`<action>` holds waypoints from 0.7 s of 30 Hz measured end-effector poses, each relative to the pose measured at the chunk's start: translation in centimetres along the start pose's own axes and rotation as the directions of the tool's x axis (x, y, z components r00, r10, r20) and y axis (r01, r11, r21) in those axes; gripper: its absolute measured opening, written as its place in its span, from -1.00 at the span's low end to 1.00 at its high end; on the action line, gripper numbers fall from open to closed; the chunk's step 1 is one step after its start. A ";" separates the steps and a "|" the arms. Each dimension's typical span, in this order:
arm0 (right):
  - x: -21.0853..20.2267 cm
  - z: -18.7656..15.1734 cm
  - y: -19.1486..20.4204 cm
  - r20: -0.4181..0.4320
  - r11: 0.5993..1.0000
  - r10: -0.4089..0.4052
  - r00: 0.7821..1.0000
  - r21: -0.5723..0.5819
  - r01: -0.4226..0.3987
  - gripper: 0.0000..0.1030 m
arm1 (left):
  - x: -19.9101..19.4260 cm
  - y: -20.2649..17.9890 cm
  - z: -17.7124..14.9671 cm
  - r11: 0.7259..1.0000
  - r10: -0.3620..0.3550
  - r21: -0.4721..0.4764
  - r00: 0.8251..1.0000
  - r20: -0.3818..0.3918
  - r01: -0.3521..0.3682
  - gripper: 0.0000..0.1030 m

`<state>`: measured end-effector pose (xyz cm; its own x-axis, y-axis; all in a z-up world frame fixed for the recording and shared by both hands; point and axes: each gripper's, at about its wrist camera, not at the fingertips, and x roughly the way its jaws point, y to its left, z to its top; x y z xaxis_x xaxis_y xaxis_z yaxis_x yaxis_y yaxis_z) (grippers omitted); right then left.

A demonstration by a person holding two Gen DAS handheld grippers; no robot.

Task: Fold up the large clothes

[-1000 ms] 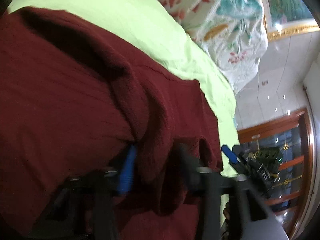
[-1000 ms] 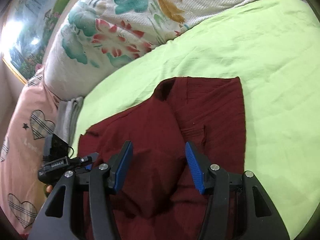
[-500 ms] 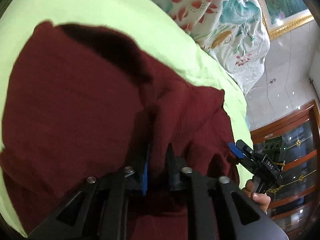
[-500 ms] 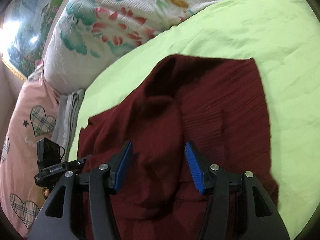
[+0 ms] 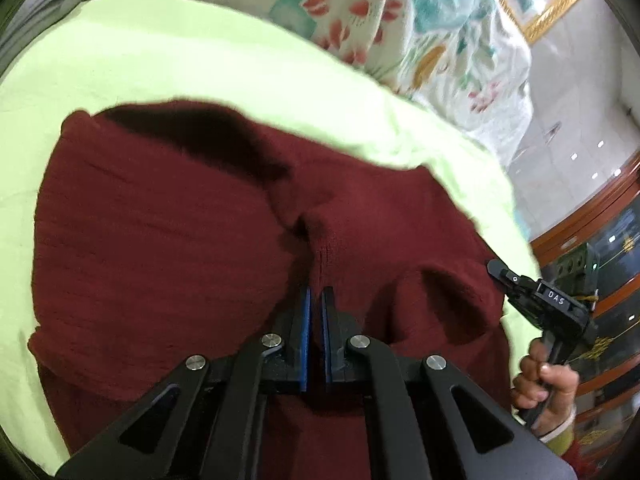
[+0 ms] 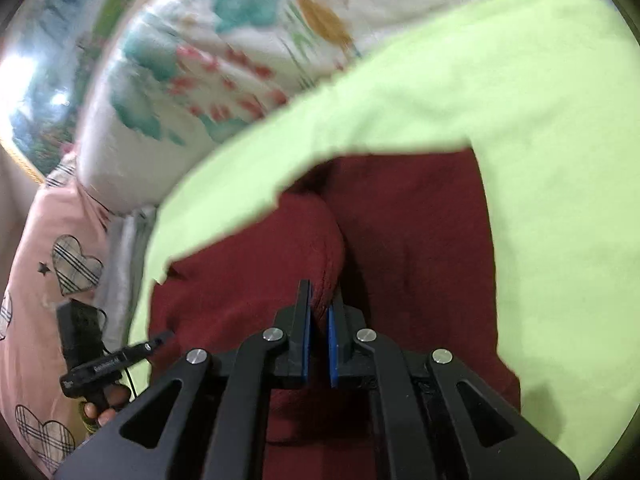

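A dark red knit garment (image 5: 168, 248) lies bunched on a lime green bed sheet (image 5: 160, 68). My left gripper (image 5: 316, 300) is shut on a ridge of the garment's cloth near its front edge. In the right wrist view the same garment (image 6: 412, 232) fills the middle, and my right gripper (image 6: 318, 304) is shut on a raised fold of it. The right gripper also shows at the right edge of the left wrist view (image 5: 540, 300), held by a hand. The left gripper shows at the lower left of the right wrist view (image 6: 116, 360).
A white floral quilt (image 5: 400, 28) is heaped at the far side of the bed; it also shows in the right wrist view (image 6: 208, 60). A pink pillow with plaid hearts (image 6: 48, 272) lies at the left. A wooden glass cabinet (image 5: 600, 248) stands beyond the bed's right edge.
My left gripper closed on the cloth first; my right gripper, open half a second ago, has now closed on a fold. Both views have pulled back and the garment is gathered up.
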<state>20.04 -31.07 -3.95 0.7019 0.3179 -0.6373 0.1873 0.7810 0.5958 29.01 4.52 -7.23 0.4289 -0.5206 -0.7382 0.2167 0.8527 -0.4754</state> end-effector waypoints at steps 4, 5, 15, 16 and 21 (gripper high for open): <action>0.8 -1.4 -0.9 -0.047 1.000 0.007 0.999 0.011 -0.006 -0.74 | 1.0 0.6 -0.9 1.000 0.016 -0.007 1.000 -0.015 -0.016 -0.94; 0.5 -1.5 -0.9 -0.044 1.000 0.010 0.999 0.011 -0.010 -0.63 | 0.8 0.5 -0.9 1.000 0.013 -0.009 1.000 -0.011 -0.014 -0.94; -4.5 -1.5 2.5 0.129 0.995 0.013 0.992 -0.095 -0.001 -0.12 | -3.9 -1.0 -1.1 0.997 -0.071 0.023 0.995 0.065 0.070 -0.99; -4.4 -1.6 2.9 0.115 0.994 0.033 0.993 -0.109 -0.021 -0.12 | -4.1 -1.8 -1.2 0.994 -0.105 0.037 0.992 0.070 0.103 -0.99; -0.4 -3.2 4.1 -0.032 0.987 -0.047 0.998 -0.154 0.041 -0.12 | -1.1 -4.6 -2.5 0.992 -0.083 0.097 0.996 -0.018 0.084 -0.93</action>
<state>18.37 -26.31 -2.82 0.6701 0.2981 -0.6798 0.1080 0.8669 0.4866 25.39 1.05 -5.46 0.3933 -0.5904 -0.7048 0.3362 0.8059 -0.4874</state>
